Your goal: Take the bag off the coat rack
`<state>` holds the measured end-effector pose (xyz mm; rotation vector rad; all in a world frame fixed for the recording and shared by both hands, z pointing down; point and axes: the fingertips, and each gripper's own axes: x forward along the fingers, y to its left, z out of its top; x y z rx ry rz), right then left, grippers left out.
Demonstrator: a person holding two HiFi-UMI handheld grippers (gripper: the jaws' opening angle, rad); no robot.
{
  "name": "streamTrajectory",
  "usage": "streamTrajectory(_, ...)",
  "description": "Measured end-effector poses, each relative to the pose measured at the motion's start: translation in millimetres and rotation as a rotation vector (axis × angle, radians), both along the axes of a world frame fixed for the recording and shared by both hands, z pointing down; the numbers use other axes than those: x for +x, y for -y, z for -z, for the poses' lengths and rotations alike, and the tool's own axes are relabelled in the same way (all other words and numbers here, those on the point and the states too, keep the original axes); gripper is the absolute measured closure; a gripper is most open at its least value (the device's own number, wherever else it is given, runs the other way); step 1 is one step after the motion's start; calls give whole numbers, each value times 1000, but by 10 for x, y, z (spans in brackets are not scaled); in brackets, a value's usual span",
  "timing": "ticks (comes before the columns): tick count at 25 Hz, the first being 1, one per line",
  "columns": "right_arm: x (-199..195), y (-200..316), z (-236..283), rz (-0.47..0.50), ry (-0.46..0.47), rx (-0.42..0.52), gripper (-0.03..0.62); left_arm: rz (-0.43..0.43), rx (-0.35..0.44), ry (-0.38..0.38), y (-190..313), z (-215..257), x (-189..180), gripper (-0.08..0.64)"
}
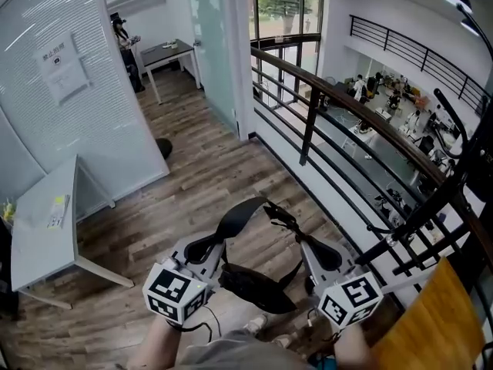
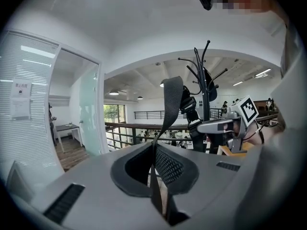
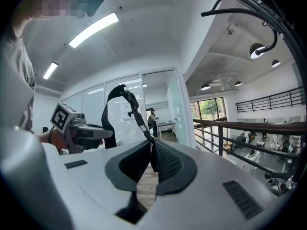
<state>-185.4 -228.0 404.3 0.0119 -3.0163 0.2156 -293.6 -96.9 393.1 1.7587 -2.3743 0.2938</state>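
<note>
Bag [image 1: 258, 287] clear of coat rack [image 1: 453, 164], hanging low over wood floor [image 1: 192, 179] between your claws. Left claw [image 2: 154, 158] clamped on wide strap [image 1: 240, 213]. Right claw [image 3: 152, 156] clamped on strap's thin buckled end. Rack at your right, beside railing [image 1: 323, 99].

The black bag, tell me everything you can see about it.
The black bag looks like soft fabric. The left gripper and the right gripper are each shut on its wide strap, which carries a buckle and arches up between them. The bag hangs below them, above the wood floor, clear of the coat rack.
</note>
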Motion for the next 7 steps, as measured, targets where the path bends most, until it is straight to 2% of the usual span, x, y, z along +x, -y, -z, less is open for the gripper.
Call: streamTrajectory(7,90,-40,38,-20,-12,-24,543,-19,-7,-10,50,29,131,543)
